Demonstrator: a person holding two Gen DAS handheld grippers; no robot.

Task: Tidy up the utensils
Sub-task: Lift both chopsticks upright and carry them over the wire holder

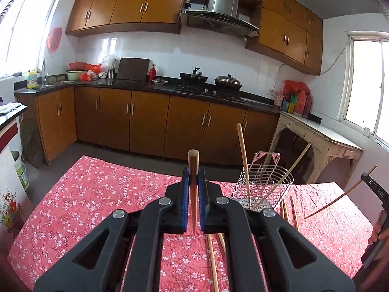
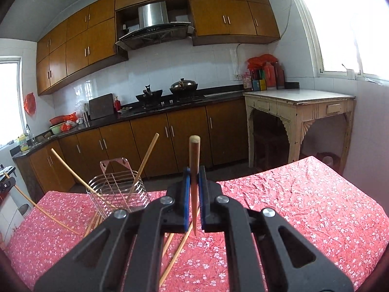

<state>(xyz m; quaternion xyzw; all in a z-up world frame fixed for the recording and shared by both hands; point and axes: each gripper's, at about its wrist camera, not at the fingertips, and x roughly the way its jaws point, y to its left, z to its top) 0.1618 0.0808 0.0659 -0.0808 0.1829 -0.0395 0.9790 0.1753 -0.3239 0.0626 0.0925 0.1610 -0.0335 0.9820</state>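
Wooden chopstick [image 1: 193, 189] clamped in left gripper [image 1: 193, 194], another chopstick [image 2: 194, 189] in right gripper [image 2: 194, 194], beside wire holder [image 1: 263, 185]; judged light, stiff, slippery, best pinched mid-shaft.

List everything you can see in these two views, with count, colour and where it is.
held chopstick: two, reddish brown, one clamped in each gripper, second
wire utensil holder: one, silver, on the table
chopsticks in holder: two, pale wood, leaning out
loose chopsticks: several, pale wood, lying on the cloth near the holder
tablecloth: one, red with white blossoms, covering the table
woks: two, dark, on the stove
side table: one, cream, under the window
left gripper: black, blue pads, shut
right gripper: black, blue pads, shut
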